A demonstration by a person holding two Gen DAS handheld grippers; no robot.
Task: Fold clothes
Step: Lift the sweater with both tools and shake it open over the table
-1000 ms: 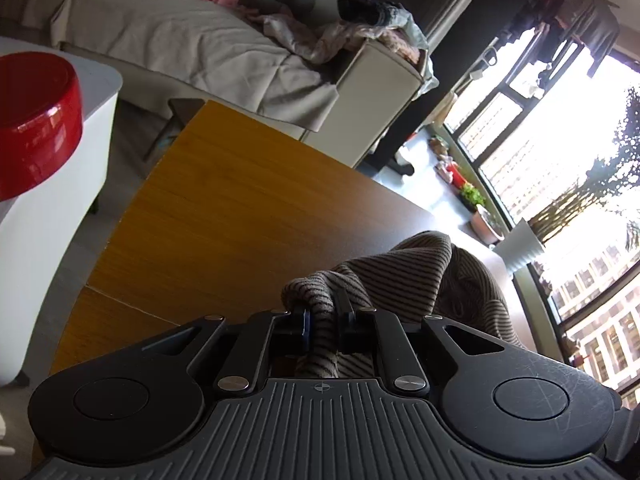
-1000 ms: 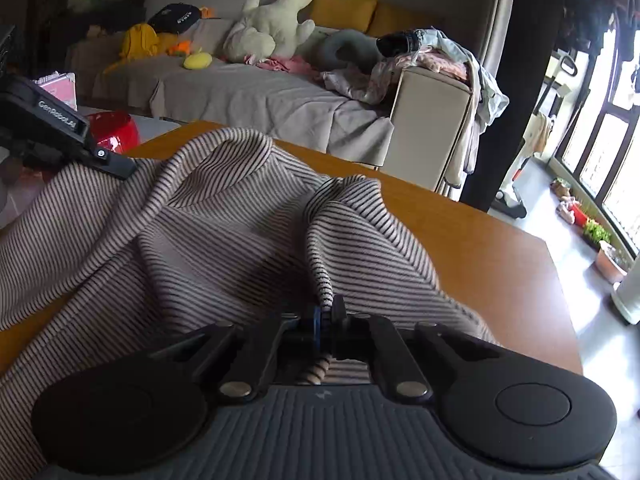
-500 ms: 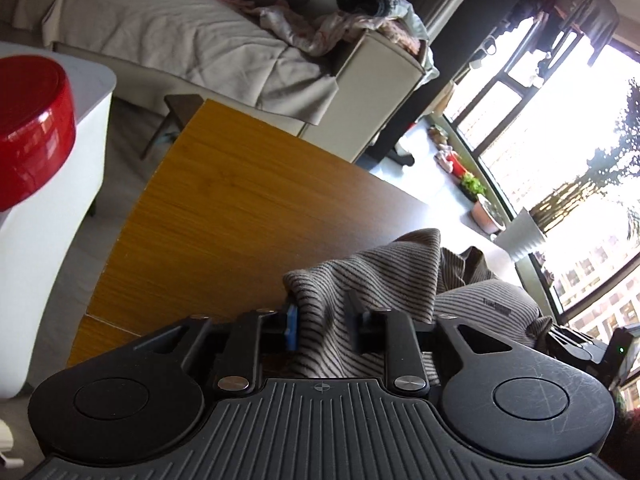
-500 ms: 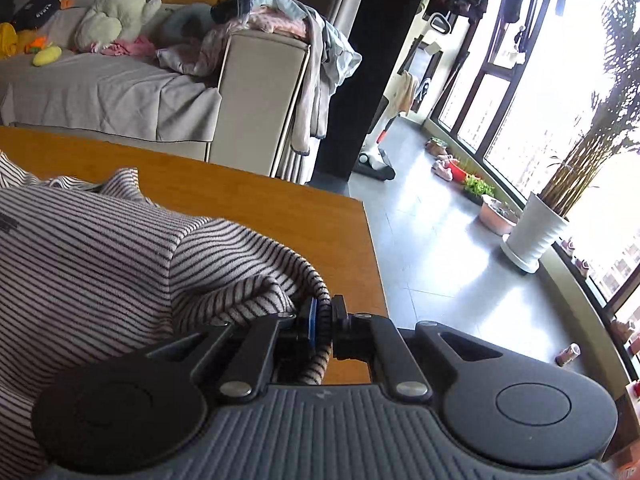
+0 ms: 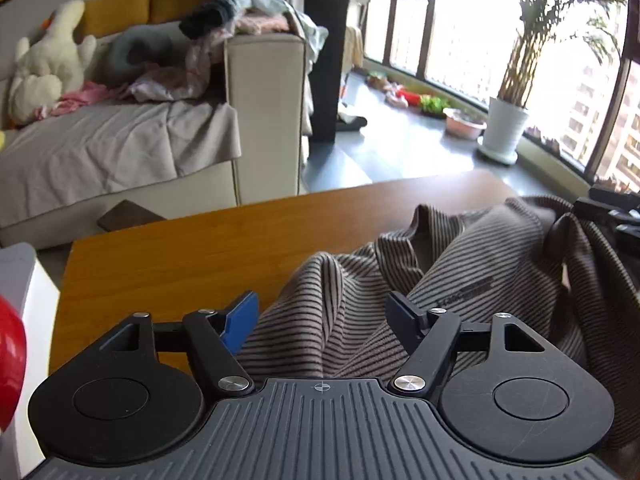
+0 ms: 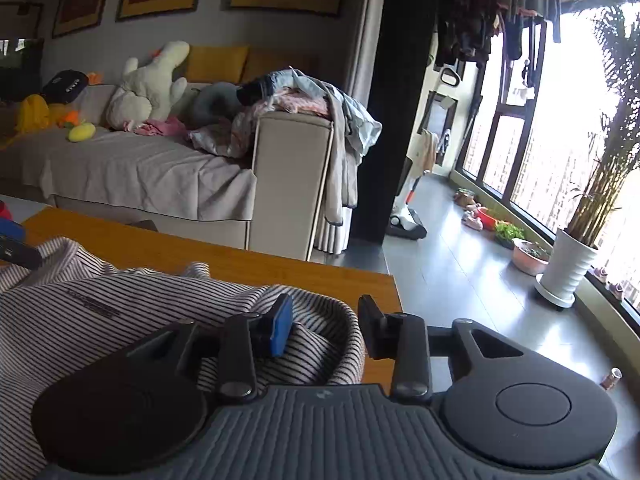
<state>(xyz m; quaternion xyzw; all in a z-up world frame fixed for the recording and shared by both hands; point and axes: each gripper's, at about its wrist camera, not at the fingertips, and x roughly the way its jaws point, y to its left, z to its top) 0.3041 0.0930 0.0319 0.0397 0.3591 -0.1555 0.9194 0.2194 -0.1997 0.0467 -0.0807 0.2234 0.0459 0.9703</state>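
One striped garment, brown w/ thin dark stripes, lies rumpled on the wooden table, bunched in folds toward the table's window-side end. In the left wrist view it fills the 3 to 5 o'clock area; a small dark printed label shows on a flat part of it. In the right wrist view the same garment covers the 8 to 9 o'clock area, a rolled hem curving right by the table corner.

Left gripper: fingers spread wide, cloth ridge rising between them, no pinch; whether the pads touch the fabric, can't tell. Right gripper: fingers also apart, moderately wide, the hem lying between & under them, nothing clamped.

Right gripper's black body pokes in at 3 o'clock of the left view, at the garment's far edge.

Beyond the table, at 10 to 11 o'clock: beige sofa w/ grey throw, white plush toy, heap of loose clothes on the armrest. At 2 o'clock: potted plant in a white pot by the windows. Red object at 8 o'clock edge, left view.
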